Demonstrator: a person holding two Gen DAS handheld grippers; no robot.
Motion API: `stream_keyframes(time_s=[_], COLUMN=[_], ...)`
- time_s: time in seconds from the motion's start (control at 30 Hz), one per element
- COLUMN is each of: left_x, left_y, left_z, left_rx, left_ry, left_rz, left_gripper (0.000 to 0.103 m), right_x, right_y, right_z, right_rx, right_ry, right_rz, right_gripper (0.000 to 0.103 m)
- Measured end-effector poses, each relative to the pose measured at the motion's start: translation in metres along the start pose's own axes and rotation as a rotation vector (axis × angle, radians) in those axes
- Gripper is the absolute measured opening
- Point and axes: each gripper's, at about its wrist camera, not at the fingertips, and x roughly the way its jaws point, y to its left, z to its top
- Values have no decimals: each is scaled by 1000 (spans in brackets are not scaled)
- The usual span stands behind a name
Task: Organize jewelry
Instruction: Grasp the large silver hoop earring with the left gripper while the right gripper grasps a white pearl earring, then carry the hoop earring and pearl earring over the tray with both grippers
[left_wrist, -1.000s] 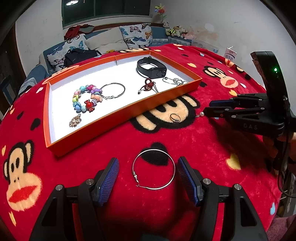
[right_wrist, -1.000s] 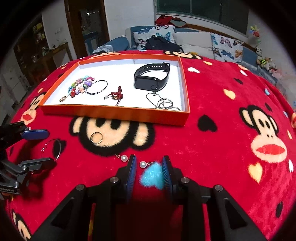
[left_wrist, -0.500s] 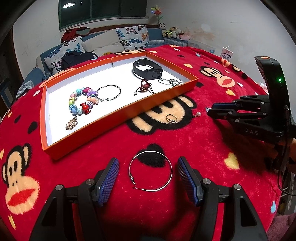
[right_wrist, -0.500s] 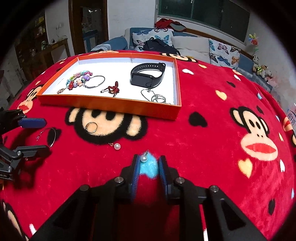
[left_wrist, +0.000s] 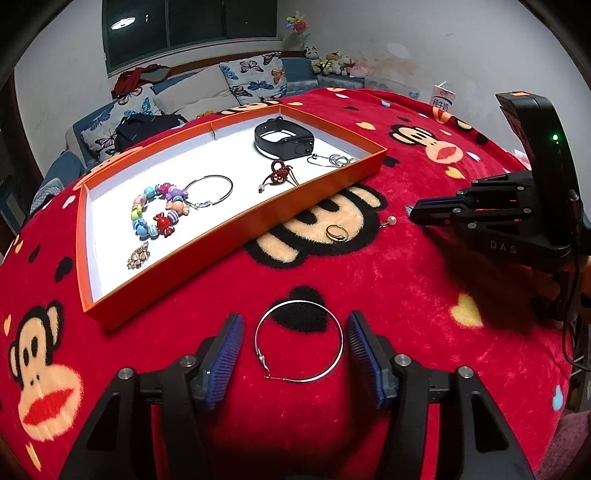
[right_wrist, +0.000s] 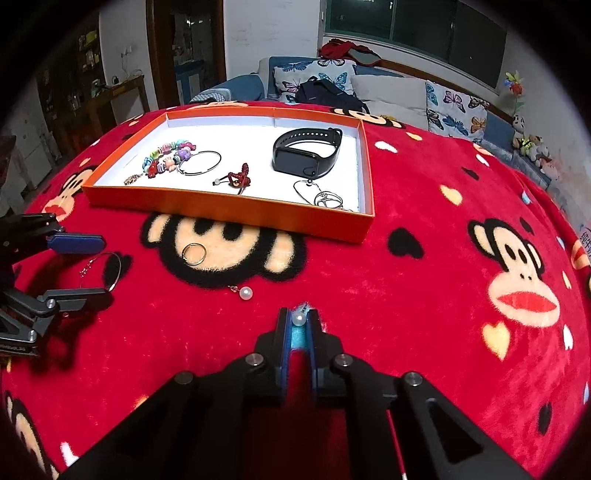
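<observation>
A large silver hoop earring (left_wrist: 299, 341) lies flat on the red blanket between the blue pads of my left gripper (left_wrist: 295, 350). Its jaws are closing, and the pads stand just clear of the hoop on both sides. My right gripper (right_wrist: 298, 325) is shut on a pearl earring (right_wrist: 298, 318), pinched at the fingertips. From the left wrist view the right gripper (left_wrist: 412, 212) shows at the right, low over the blanket. A second pearl earring (right_wrist: 245, 292) and a gold ring (right_wrist: 194, 254) lie loose on the blanket. The left gripper (right_wrist: 88, 267) straddles the hoop (right_wrist: 107, 266) at the far left.
An orange tray (left_wrist: 236, 225) with a white floor holds a beaded bracelet (left_wrist: 157, 214), another hoop (left_wrist: 212, 186), a red knot charm (left_wrist: 279, 175), a black watch band (left_wrist: 284, 142), a silver chain (left_wrist: 332, 159) and a small brooch (left_wrist: 138, 256). A sofa with cushions stands behind.
The right jaws have come together on the pearl earring. The left jaws have narrowed around the hoop. Neither hand has shifted much.
</observation>
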Motion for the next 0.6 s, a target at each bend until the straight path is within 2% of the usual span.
stream_keyframes(time_s=[0.1,0.37,0.6], left_x=[0,-4,-23], left_y=[-2,-2,0], left_z=[1,0,10], left_rx=[17,4,-24], left_ry=[-3,-11,-62], left_rz=[-6,-9,-15], left_gripper=[52,52,52], right_x=[-1,-5,-15], right_y=[-1,-3,-5], right_z=[0,-1,11], right_rx=[10,20,45], right_ry=[1,-3,-22], right_rz=[9,34,98], right_gripper=[10,10,10])
